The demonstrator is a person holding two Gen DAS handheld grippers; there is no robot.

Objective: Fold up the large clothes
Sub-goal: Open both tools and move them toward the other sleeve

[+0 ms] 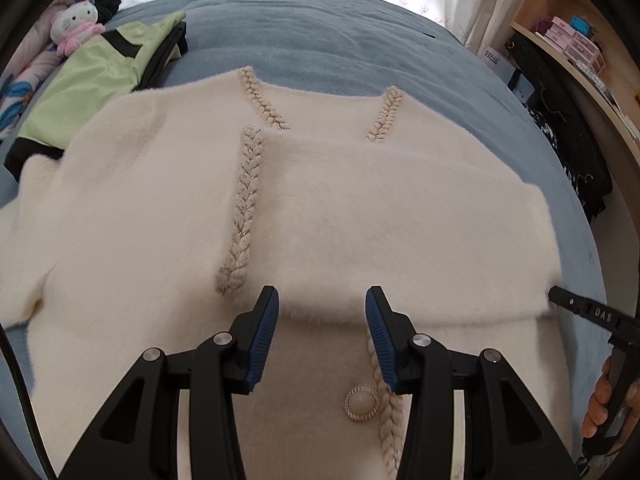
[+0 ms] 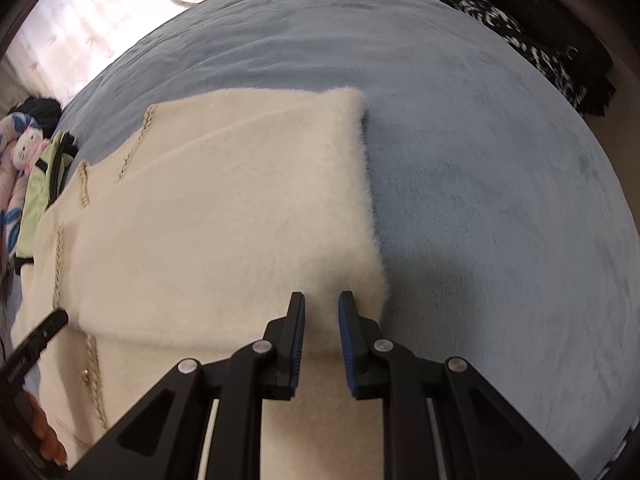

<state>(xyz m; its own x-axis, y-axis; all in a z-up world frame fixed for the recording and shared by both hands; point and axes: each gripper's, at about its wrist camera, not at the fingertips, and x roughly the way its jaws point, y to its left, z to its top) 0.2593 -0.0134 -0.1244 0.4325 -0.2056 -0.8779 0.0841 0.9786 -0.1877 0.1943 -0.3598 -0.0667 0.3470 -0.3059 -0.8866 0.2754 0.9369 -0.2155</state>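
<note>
Cream fuzzy cardigan spread on blue bed, right side folded over. Left claw agape above folded edge, gripping nothing. Right claw narrowly parted over sleeve edge; grip unclear.

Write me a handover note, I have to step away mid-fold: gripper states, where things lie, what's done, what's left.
Left gripper: jaws open, hovering over the folded panel's near edge, nothing held.
Right gripper: jaws narrow, at the fold's near right corner; grip on the fabric unclear.
Cream fuzzy cardigan lies flat on the blue bedspread.
Done: right side folded across the front.
Left: fold the left sleeve in, then fold in half.
</note>
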